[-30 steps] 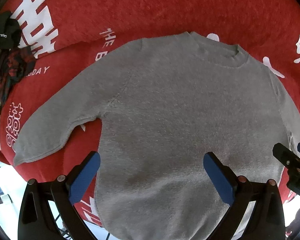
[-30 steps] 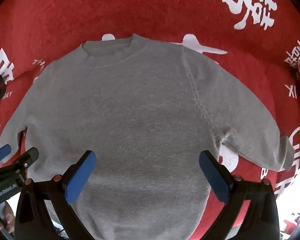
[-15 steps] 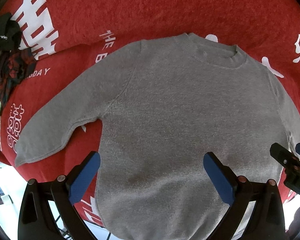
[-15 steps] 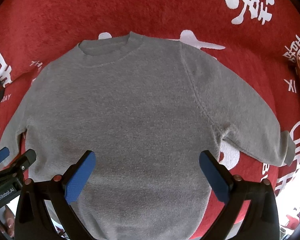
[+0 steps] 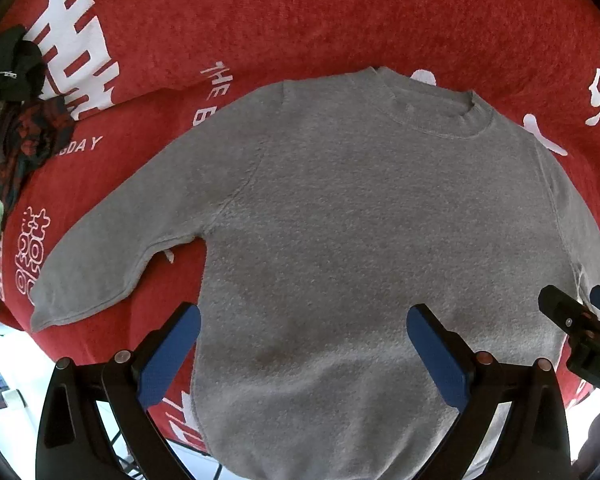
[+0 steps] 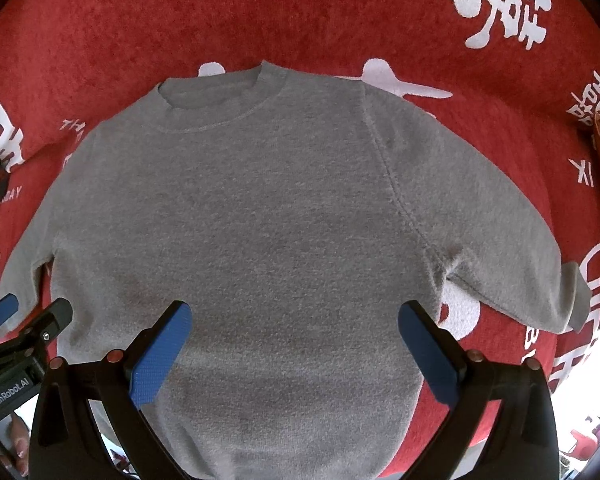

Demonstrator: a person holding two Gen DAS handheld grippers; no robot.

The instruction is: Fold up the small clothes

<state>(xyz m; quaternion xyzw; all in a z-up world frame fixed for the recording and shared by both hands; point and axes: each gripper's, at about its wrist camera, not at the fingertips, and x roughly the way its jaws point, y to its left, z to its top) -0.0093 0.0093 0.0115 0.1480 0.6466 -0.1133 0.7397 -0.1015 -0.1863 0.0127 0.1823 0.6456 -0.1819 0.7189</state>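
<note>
Surface: a red fleece cover printed with white characters (image 5: 300, 20) carries everything; whether a desk or a bed lies under it cannot be told.
Garment: the grey knit long-sleeved sweater (image 5: 360, 220) lies flat and face up in the middle of the cover, round collar (image 5: 436, 108) at 12 o'clock, hem hanging over the near edge at 6 o'clock.
Sleeves: the left sleeve (image 5: 111, 248) runs out toward 8 o'clock; the right sleeve (image 6: 500, 240) runs toward 4 o'clock; both are unfolded.
Side pile: a dark heap of other clothes (image 5: 15, 120) sits at 9 o'clock, well apart from the sweater.
Left tongs (image 5: 304, 344): spread wide, holding nothing, above the lower body of the sweater.
Right tongs (image 6: 293, 340): likewise spread and empty, just beside the left pair.
Step, as judged: no fold is made yet; a sleeve comes first.
Advice: pinch each sleeve near its cuff, catch both layers, lift little, lay it straight across the chest, and keep the hem from sliding off the edge.
</note>
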